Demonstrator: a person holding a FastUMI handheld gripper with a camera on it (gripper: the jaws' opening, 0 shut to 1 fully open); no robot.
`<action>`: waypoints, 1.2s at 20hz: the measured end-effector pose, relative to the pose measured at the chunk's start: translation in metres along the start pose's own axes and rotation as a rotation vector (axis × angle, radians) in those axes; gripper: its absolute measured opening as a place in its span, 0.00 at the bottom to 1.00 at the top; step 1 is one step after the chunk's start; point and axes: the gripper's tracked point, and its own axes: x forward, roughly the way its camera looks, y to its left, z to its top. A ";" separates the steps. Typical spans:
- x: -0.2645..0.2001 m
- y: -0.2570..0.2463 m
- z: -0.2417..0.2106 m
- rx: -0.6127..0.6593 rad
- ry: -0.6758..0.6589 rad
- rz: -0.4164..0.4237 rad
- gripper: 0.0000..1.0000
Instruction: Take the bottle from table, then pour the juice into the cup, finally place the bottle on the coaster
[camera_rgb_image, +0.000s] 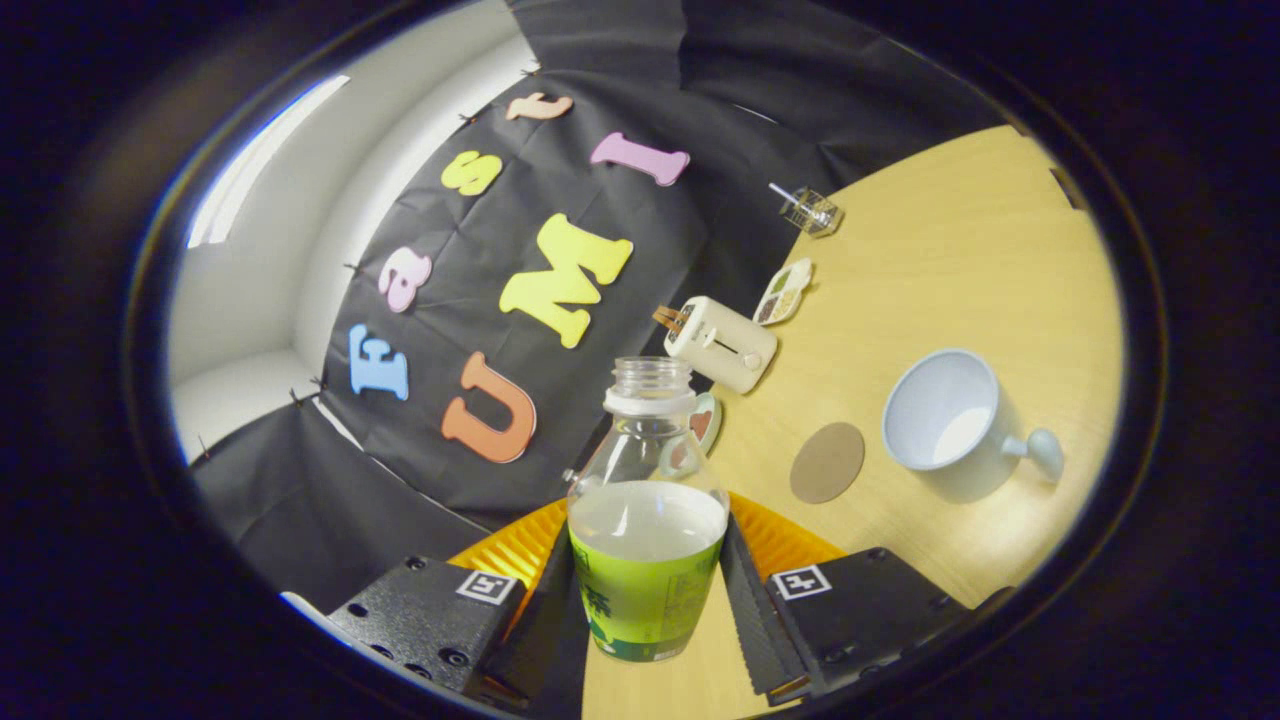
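The gripper (648, 600) has both fingers pressed on the bottle (647, 520), w/ no cap. Toaster (720, 343) is beyond it. Coaster (827, 462) & cup (950, 422) sit on the table (950, 270), right of the bottle.

So the bottle (647, 510) sits clamped between the tool (648, 590) fingers. On the surface (960, 250) just beyond it there's the coaster (827, 462), with the cup (950, 420) right of that. Further back: toaster (722, 343), then a small divided dish (784, 292), then a wire basket (810, 211).
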 end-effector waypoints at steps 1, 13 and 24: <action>0.000 -0.003 0.000 0.049 -0.001 0.007 0.78; -0.002 -0.008 0.018 0.513 0.000 0.113 0.77; 0.000 -0.004 0.027 0.747 0.000 0.140 0.77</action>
